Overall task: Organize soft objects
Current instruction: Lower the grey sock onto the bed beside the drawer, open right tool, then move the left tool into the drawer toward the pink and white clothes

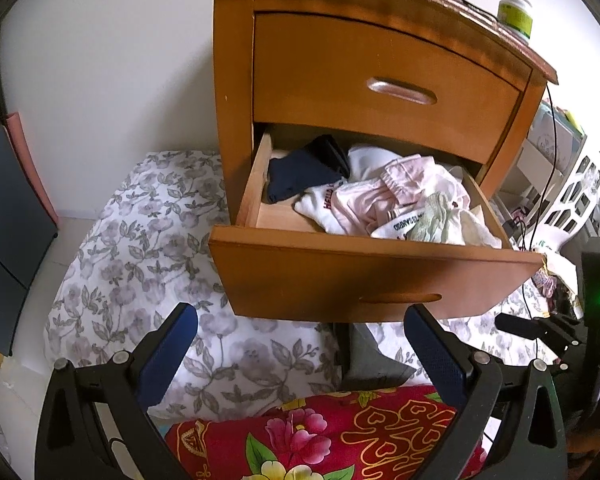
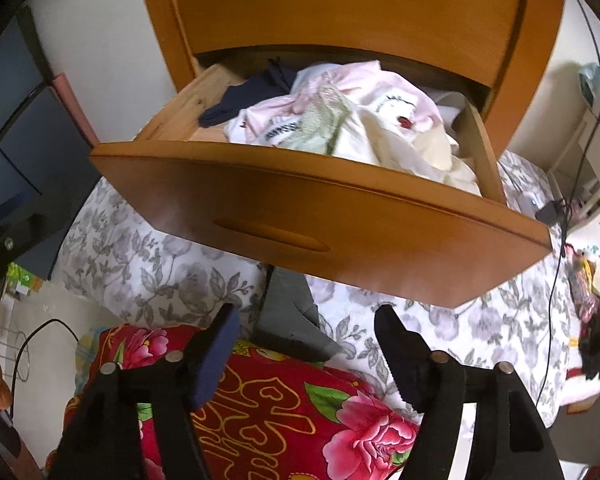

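Room: bedroom; floral bedsheet (image 1: 140, 264), wooden nightstand (image 1: 236, 80) against white wall.
Drawer: lower drawer (image 1: 364, 276) pulled open toward the viewer.
Clothes: jumbled heap (image 1: 396, 200) in the drawer, mostly right; navy garment (image 1: 296, 180) far left.
Writing: white sock lettering, unreadable.
Left gripper (image 1: 304, 354): fingers apart, empty.
Right gripper (image 2: 308, 350): fingers apart, empty, over red floral quilt (image 2: 284, 412).

wooden nightstand (image 1: 384, 68), pill bottle (image 1: 515, 10) (on top), black cable (image 1: 550, 168)
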A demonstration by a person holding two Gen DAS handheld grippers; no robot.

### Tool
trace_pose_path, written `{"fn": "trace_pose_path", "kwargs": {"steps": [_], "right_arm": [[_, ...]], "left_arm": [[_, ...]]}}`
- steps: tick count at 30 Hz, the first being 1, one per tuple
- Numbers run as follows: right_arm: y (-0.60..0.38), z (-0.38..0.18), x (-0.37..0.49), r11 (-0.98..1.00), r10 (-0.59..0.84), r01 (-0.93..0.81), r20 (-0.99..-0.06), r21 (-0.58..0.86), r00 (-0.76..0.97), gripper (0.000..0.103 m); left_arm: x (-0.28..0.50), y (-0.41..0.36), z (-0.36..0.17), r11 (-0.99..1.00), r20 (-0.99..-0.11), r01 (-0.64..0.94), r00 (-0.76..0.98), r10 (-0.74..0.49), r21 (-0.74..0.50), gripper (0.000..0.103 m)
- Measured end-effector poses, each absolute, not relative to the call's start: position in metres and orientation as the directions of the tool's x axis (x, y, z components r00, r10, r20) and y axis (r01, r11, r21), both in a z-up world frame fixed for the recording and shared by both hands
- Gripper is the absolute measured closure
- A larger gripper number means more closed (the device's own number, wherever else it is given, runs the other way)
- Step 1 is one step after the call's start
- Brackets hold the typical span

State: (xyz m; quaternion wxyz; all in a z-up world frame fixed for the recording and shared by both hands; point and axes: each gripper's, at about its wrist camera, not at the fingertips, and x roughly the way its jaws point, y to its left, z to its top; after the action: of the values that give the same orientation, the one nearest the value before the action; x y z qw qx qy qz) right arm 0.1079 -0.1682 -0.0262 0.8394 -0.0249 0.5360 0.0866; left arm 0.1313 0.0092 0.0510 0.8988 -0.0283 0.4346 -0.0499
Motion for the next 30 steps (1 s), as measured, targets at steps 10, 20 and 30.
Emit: {"fn": "trace_pose_path", "kwargs": {"steps": [10, 20, 30], "right_arm": [[-0.182, -0.040, 0.110, 0.994, 0.086, -0.097, -0.912, 0.051, 0.402, 0.008], [-0.192, -0.049, 0.111, 0.999, 0.047, -0.039, -0.919, 0.035, 0.390, 0.000], [-0.210, -0.041, 0.105, 0.997, 0.053, 0.031, -0.883, 0.076, 0.467, 0.000]], "left_arm": [[0.139, 0.004, 0.028, 0.995, -0.823, 0.068, 0.560, -0.100, -0.075, 0.000], [0.148, -0.001, -0.001, 0.996, -0.873, 0.072, 0.481, -0.082, -0.054, 0.000], [0.150, -0.005, -0.009, 0.991, -0.866, 0.091, 0.482, -0.133, -0.102, 0.000]]}}
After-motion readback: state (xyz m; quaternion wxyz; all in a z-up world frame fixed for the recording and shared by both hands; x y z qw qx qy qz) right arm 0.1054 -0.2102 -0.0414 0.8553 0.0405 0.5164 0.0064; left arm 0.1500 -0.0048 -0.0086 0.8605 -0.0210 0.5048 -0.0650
